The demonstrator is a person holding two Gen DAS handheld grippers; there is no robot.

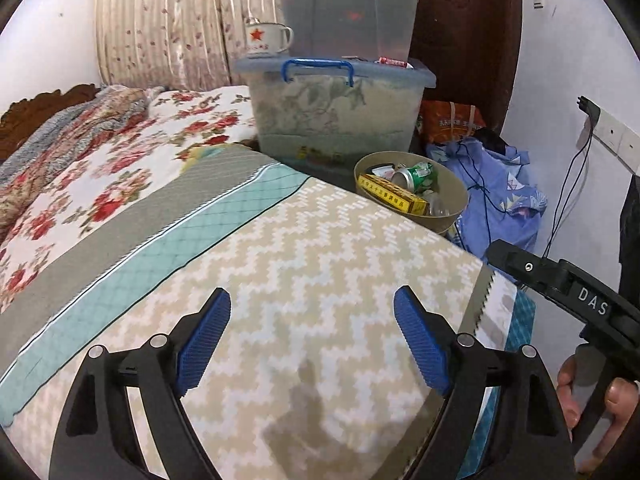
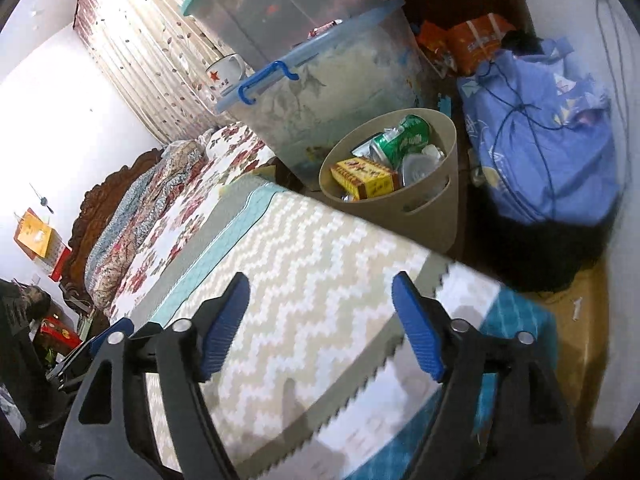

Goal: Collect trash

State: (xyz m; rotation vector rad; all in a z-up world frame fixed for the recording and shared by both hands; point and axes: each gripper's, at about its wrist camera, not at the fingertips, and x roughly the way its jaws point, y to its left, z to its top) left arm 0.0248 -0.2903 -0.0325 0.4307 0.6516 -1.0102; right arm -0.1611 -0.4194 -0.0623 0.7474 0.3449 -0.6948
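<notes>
Nearest the lens, the left hand-held gripper hangs over the zigzag cover on the bed, blue pads spread wide, nothing between them. The right hand-held gripper is the same: released, empty, above the cover's sawtooth edge.

And there's the trash: it sits in the bin, a beige tub on the floor just past the bed's corner, beside the stacked boxes. On top lie a crushed green can, a yellow carton and some clear plastic. No loose litter shows on the cover from here.

How would it handle? I'd call all of it light. The can looks thin and already dented, slick on its curved side, so pinch it across the flattened middle. The carton is stiffer; take it across its narrow faces. The plastic will buckle, so go gently. The bin itself has a slot handle under the rim, a fair place to grip.

Room to move: open air above the cover, but the bin is hemmed in by the boxes on one side, a blue bundle on the other and the bed edge in front. Coming in from above looks cleanest.
</notes>
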